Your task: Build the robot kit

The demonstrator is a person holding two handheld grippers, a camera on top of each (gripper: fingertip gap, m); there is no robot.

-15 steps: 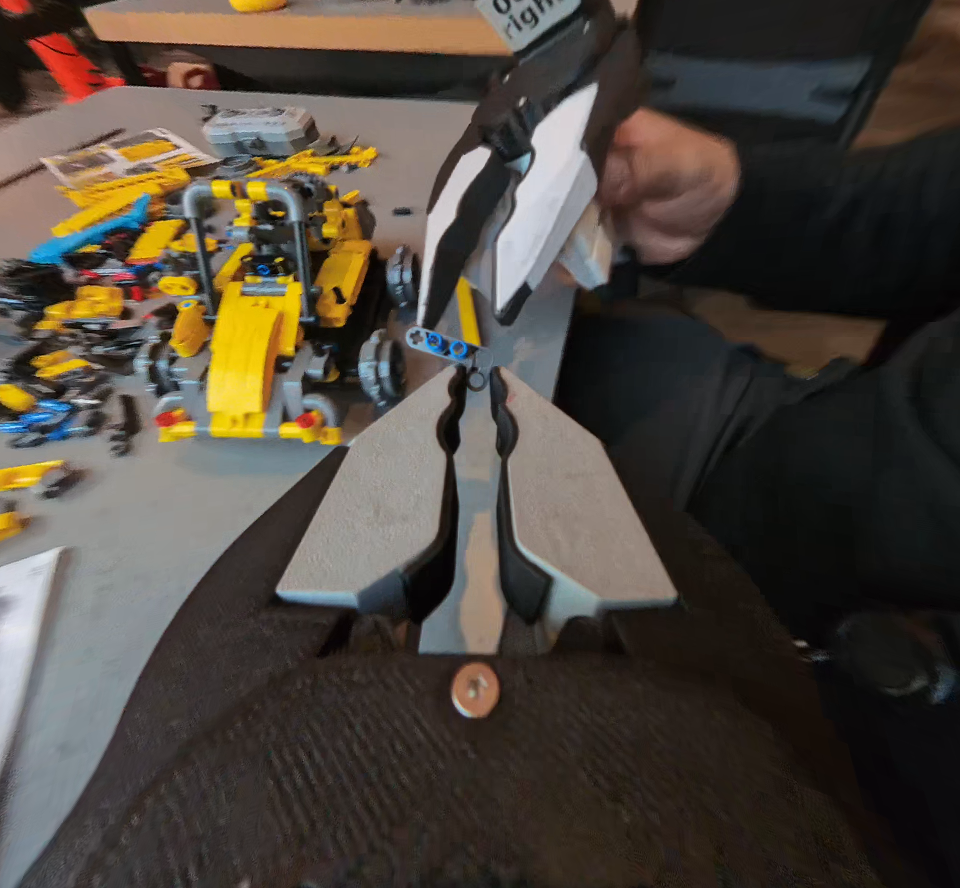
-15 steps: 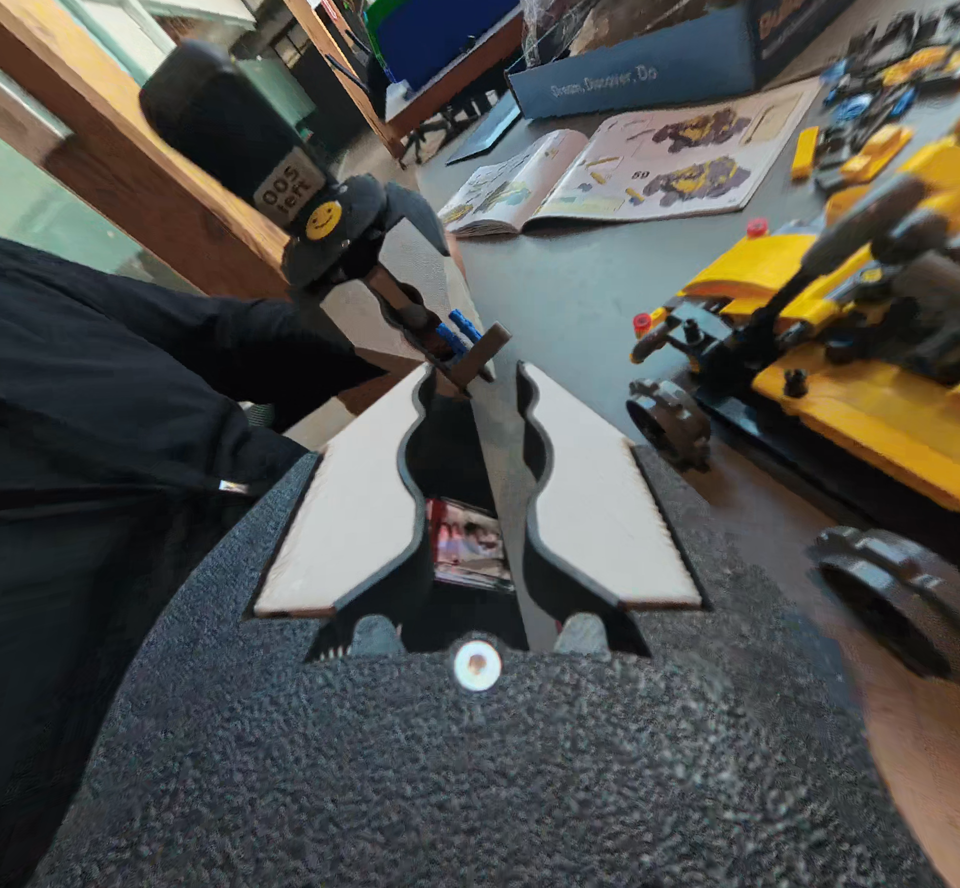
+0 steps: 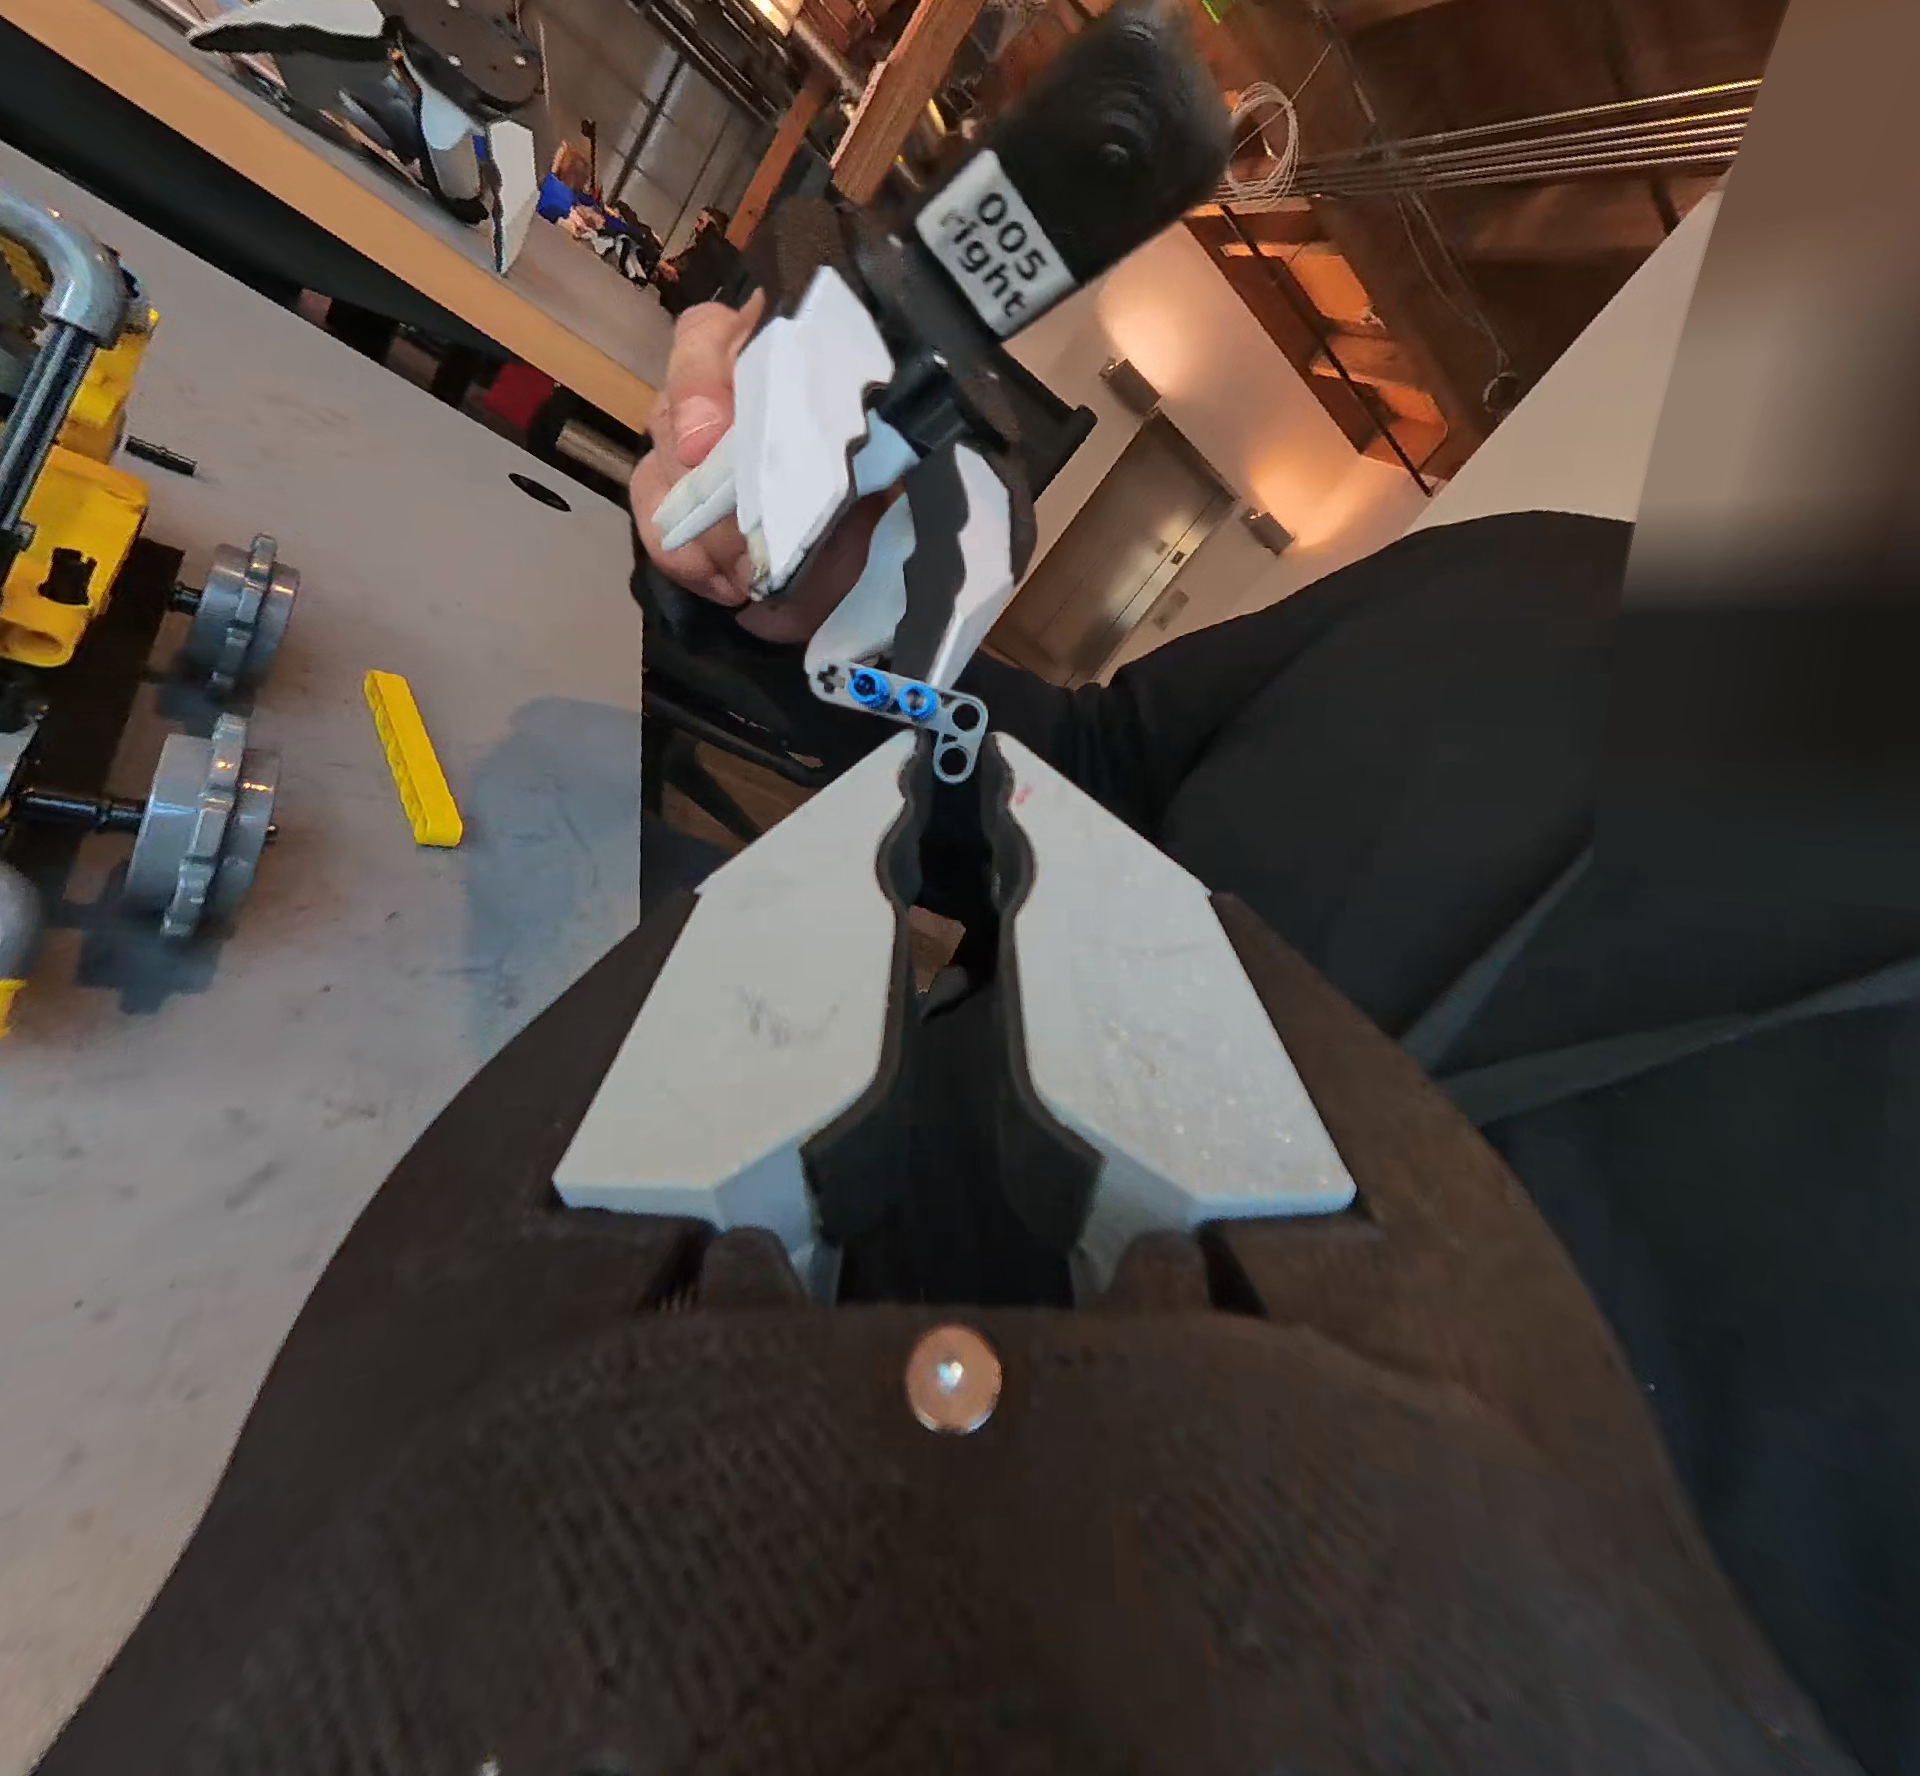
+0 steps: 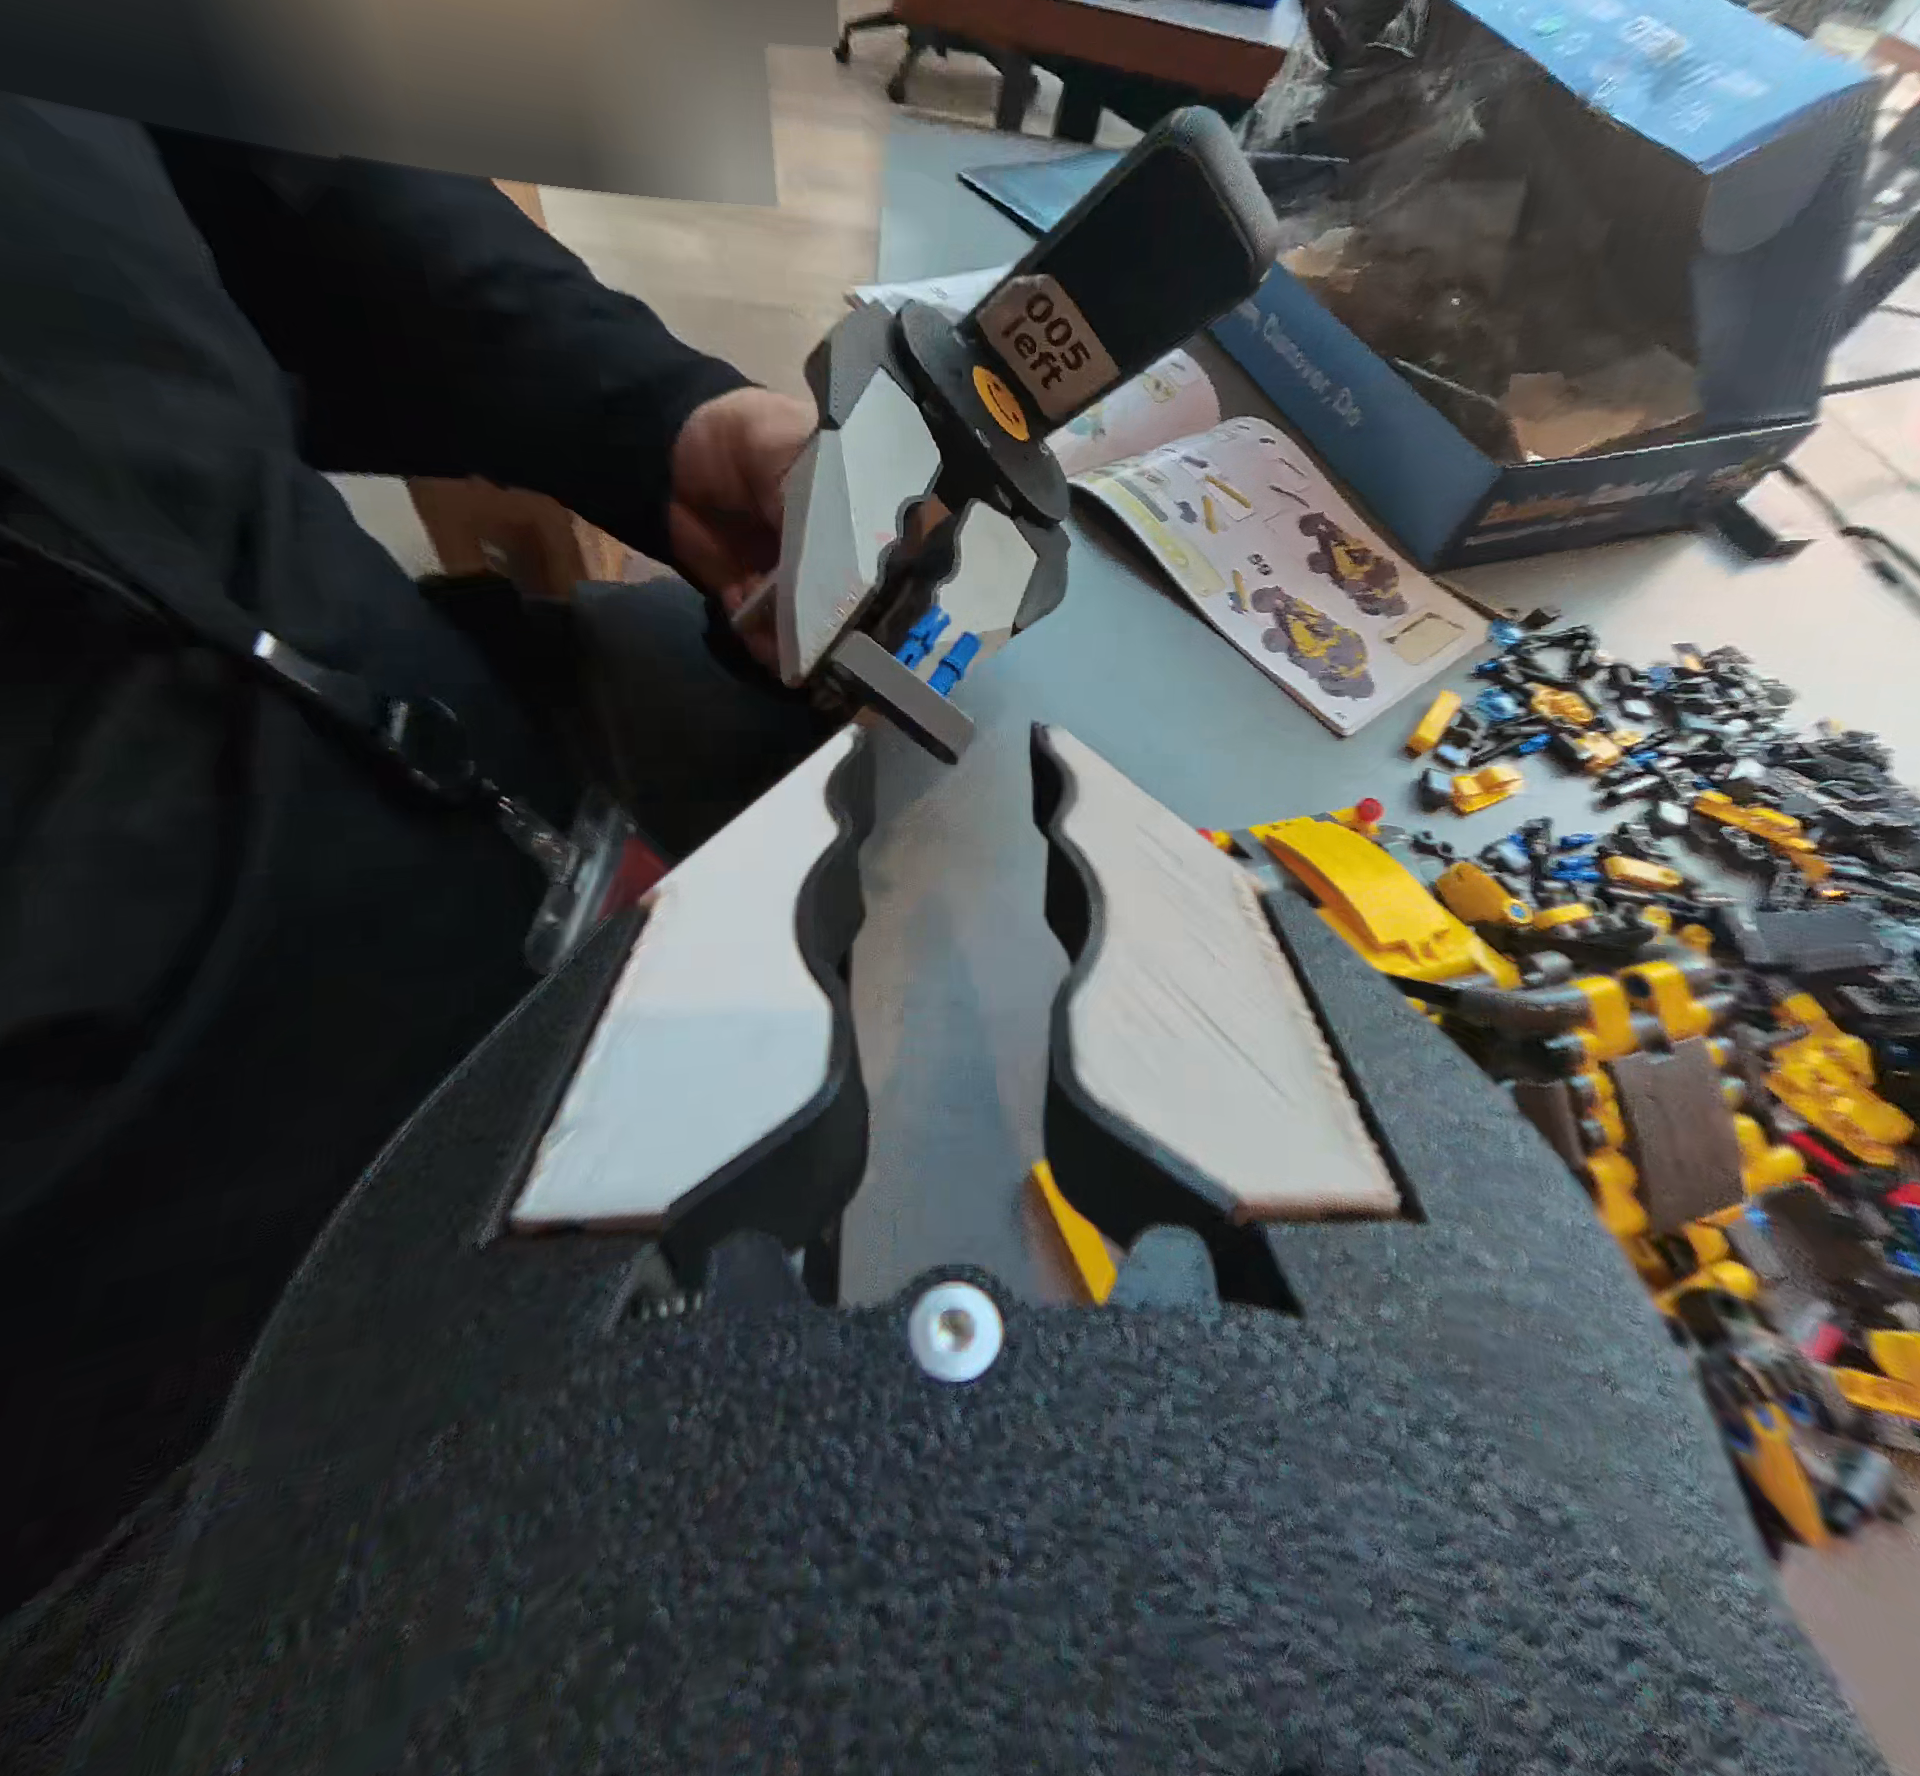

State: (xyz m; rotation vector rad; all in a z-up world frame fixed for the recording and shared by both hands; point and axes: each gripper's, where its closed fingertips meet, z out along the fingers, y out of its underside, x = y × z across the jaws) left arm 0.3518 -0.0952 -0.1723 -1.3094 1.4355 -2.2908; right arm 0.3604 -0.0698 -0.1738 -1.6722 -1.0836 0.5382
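- The left gripper (image 3: pixel 954 758) is closed on the short leg of a small grey angled beam (image 3: pixel 902 700), which carries two blue pins (image 3: pixel 885 691). The piece is in the air off the table edge, at about 12 o'clock from the left fingertips.
- The right gripper (image 4: pixel 948 739) is open, its jaws apart. Seen from its own camera, the beam's end sits at 11 o'clock, just beside its left finger (image 4: pixel 727 978).
- From the left camera, I cannot tell whether the right gripper's tips touch the beam's long leg or only hang over it.
- The hold looks thin, only the beam's end being pinched; a sideways nudge from the right fingers could twist it out, and it would likely drop past the grey table (image 3: pixel 343 895).
- A push on the pins could pivot the beam in the jaws.
- The yellow vehicle model (image 4: pixel 1621 1030) and loose parts (image 4: pixel 1704 770) lie at 3 o'clock, well apart; a yellow beam (image 3: pixel 412 758) lies at 9 o'clock.
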